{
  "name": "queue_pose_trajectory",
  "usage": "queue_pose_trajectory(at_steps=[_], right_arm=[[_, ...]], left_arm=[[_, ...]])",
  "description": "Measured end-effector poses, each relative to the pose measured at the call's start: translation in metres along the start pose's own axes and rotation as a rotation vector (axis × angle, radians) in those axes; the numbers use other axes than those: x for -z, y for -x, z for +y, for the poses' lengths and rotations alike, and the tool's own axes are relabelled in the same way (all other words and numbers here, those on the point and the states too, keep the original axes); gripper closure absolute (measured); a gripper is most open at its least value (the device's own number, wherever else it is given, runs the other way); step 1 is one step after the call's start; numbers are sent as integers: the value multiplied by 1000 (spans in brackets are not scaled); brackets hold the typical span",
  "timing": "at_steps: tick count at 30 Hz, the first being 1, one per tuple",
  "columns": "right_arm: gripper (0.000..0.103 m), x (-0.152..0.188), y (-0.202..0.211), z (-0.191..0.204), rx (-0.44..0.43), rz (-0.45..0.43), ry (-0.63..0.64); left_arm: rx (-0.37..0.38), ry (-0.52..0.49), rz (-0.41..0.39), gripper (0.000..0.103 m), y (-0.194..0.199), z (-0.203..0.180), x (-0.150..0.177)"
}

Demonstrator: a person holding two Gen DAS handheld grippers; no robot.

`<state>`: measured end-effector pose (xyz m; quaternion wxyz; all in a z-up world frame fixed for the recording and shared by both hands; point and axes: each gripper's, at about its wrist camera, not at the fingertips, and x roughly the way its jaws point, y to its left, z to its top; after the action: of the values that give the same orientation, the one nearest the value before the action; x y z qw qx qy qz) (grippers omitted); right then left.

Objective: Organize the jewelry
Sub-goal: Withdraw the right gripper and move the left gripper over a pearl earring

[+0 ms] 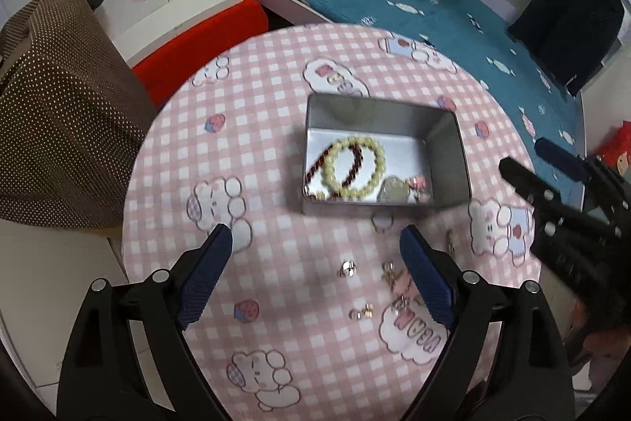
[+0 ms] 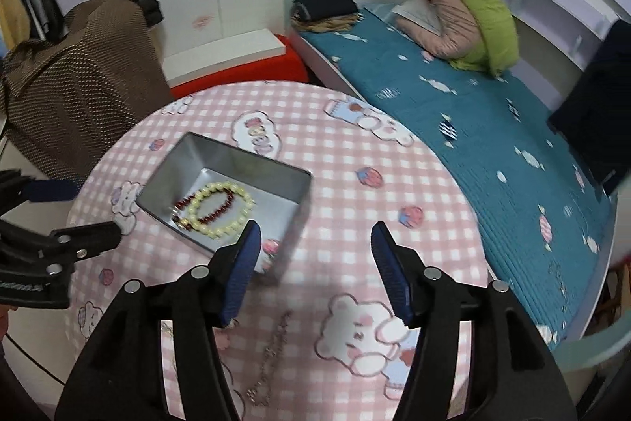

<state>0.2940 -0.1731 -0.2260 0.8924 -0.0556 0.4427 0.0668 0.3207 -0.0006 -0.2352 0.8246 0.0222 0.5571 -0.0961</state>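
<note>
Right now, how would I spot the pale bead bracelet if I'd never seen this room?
Find the round table with the pink checked cloth, then the open metal tin on it. The pale bead bracelet lies inside, its cream beads far bigger than those of the dark red bead strand it overlaps.

From my left wrist view, the tin's point(image 1: 449, 160) near wall is hiding the floor behind it, and the small pieces point(image 1: 402, 189) in its near right corner are blurring into something I cannot identify. The studs point(image 1: 348, 268) on the cloth point(image 1: 276, 113) are reading too small to tell apart. In my right wrist view, the left finger point(image 2: 240, 271) is covering the tin's near corner, and the chain point(image 2: 272, 354) is smearing into a faint line.
</note>
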Motion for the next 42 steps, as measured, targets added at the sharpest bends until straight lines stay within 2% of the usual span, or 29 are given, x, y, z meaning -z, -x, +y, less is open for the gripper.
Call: queue_pose_trajectory(at_steps=[4, 9, 11, 12, 16, 22, 29, 33, 39, 42], right_arm=[[40, 13, 0, -10, 26, 28, -26], [36, 26, -3, -17, 42, 64, -50], [28, 32, -5, -19, 48, 82, -60], [27, 35, -6, -19, 49, 87, -66], [26, 45, -10, -20, 41, 121, -78], [25, 59, -19, -13, 24, 181, -70], [25, 70, -26, 0, -1, 222, -44], [25, 72, -29, 4, -10, 238, -32], [25, 72, -32, 7, -14, 244, -26], [25, 72, -33, 7, -16, 246, -29]], left_arm=[[17, -10, 44, 15, -6, -2, 15], [18, -25, 89, 14, -17, -6, 29], [18, -34, 117, 14, -24, -8, 34], [21, -36, 126, 14, -27, -8, 36], [51, -27, 172, 14, -41, -7, 45], [48, -49, 237, 14, -61, -9, 59], [53, -63, 255, 14, -77, -12, 65], [59, -112, 256, 28, -86, -22, 68], [99, -105, 267, 49, -93, -27, 67], [106, -103, 264, 54, -95, -29, 67]])
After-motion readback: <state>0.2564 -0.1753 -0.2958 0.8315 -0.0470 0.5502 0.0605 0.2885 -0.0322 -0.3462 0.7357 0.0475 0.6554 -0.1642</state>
